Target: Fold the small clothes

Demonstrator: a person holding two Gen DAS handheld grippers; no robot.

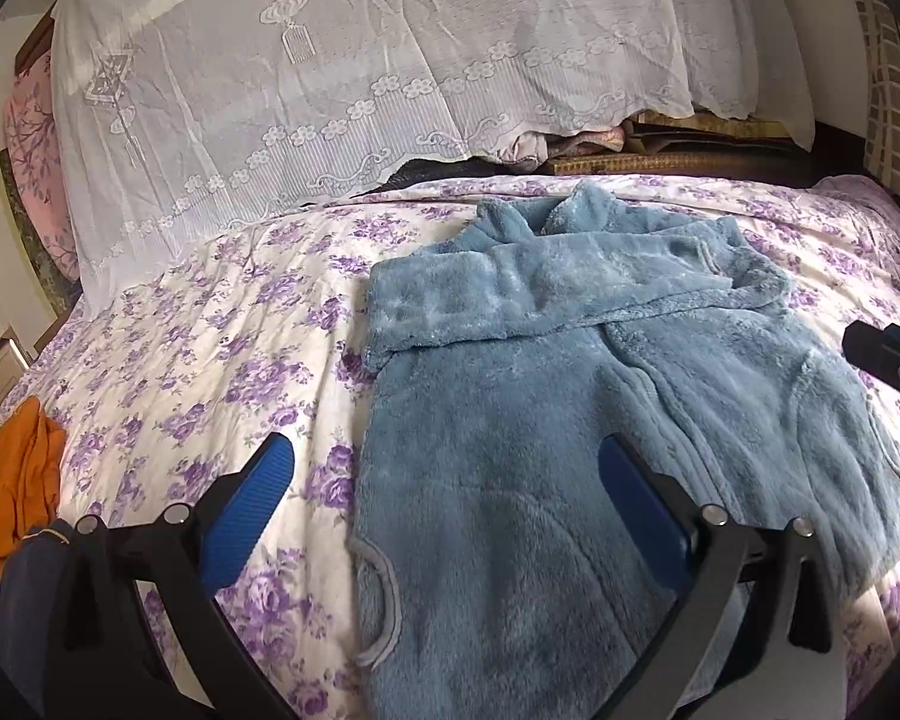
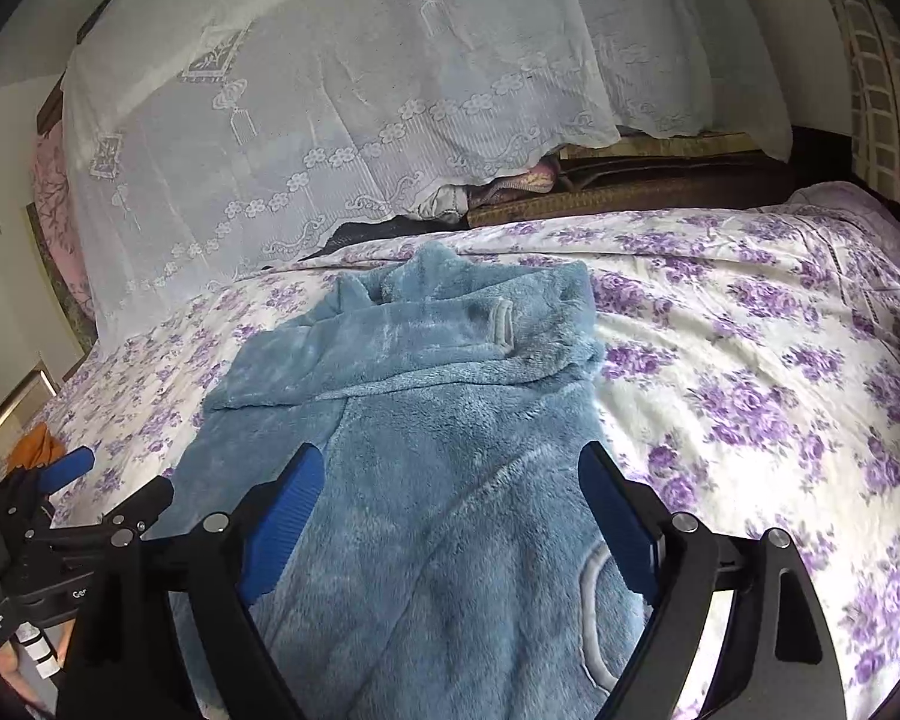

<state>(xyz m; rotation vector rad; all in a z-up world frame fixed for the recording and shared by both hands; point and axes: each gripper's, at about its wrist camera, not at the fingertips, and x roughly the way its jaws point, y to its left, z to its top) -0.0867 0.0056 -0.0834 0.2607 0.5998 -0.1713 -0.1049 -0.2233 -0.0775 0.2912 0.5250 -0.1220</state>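
Note:
A fluffy light-blue fleece jacket (image 1: 570, 408) lies flat on the purple-flowered bedspread (image 1: 198, 348), both sleeves folded across its chest and the collar at the far end. My left gripper (image 1: 444, 480) is open above the jacket's lower left edge, nothing between its blue pads. In the right wrist view the same jacket (image 2: 426, 450) fills the middle, and my right gripper (image 2: 450, 492) stands open over its lower right part near a grey-trimmed pocket, holding nothing. The left gripper (image 2: 66, 468) shows at the left edge there.
An orange garment (image 1: 21, 480) lies at the bed's left edge, a dark blue cloth (image 1: 30, 588) just below it. A white lace cover (image 1: 330, 90) drapes a pile at the bed's far side, with woven mats (image 2: 630, 180) under it. Bare bedspread (image 2: 750, 360) extends to the right.

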